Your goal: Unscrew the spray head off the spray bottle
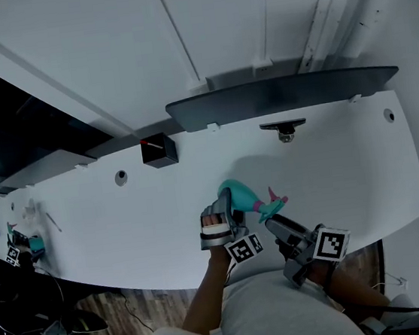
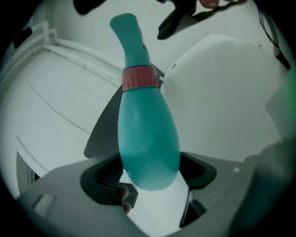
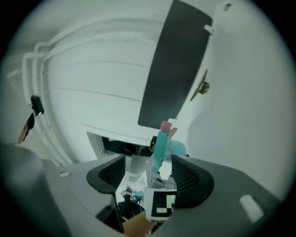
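The spray bottle (image 1: pixel 237 192) is held over the table (image 1: pixel 330 163), pinched at its base by the left gripper (image 1: pixel 225 199), spray head (image 1: pixel 270 207) toward four o'clock. The right gripper (image 1: pixel 271 223) jaws are spread, with the spray head between them.

Smooth plastic bottle (image 2: pixel 148 134) and matt white table (image 1: pixel 332 178)

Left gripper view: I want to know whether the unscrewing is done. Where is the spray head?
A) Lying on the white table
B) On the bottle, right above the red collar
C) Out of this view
B: the teal spray head sits on top of the spray bottle, joined to it at the red collar, so it is not off yet.
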The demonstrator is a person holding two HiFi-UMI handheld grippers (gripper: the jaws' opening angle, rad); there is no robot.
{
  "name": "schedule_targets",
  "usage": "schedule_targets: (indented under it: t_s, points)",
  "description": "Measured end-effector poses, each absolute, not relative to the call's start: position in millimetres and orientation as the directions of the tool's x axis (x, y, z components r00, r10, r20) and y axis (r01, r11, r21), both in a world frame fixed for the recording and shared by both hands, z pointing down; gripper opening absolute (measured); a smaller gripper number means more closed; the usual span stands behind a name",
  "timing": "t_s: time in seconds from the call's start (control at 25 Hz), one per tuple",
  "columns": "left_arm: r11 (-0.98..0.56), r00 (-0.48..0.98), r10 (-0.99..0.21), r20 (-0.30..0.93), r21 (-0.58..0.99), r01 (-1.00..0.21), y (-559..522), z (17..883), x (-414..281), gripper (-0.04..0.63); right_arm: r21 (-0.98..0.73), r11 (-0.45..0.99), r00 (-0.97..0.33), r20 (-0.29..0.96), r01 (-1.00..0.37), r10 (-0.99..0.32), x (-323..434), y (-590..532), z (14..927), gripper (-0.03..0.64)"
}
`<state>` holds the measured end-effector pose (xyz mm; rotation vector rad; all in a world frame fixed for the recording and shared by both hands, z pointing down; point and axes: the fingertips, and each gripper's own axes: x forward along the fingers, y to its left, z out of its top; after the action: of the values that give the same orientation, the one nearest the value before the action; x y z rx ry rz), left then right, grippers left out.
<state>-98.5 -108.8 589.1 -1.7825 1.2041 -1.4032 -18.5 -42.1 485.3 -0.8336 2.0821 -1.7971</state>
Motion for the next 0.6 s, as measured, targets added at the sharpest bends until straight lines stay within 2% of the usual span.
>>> schedule_targets:
  t_s: [0.16, 0.28, 0.4, 0.48, 0.6]
  points:
    - [-0.4, 0.039, -0.915, 0.402, -0.888, -0.228, -103, 585, -93, 0.377, -0.958, -0.154, -0.717, 0.282, -0.241, -0.637, -12, -54, 516, 0.282]
    - [-0.386, 0.048, -0.922, 0.384, -0.905, -0.177, -99, 583, -84, 0.377, -0.933, -0.25, -0.677, 0.359, -0.258, -0.643, -8, -55, 532, 0.181]
    - [-0.393, 0.04, -0.919, 0.391, -0.91, -0.134, -96, 585, -82, 0.377, -0.915, -0.281, -0.649, 0.404, -0.291, -0.644, -7, -56, 538, 0.132]
    - [-0.395, 0.035, -0.919, 0.394, -0.91, -0.123, -95, 586, -83, 0.377, -0.908, -0.272, -0.649, 0.418, -0.319, -0.636, -7, -57, 540, 0.13]
    - [-0.408, 0.037, -0.912, 0.407, -0.902, -0.141, -95, 586, -84, 0.376, -0.898, -0.161, -0.687, 0.419, -0.408, -0.594, -12, -56, 536, 0.127]
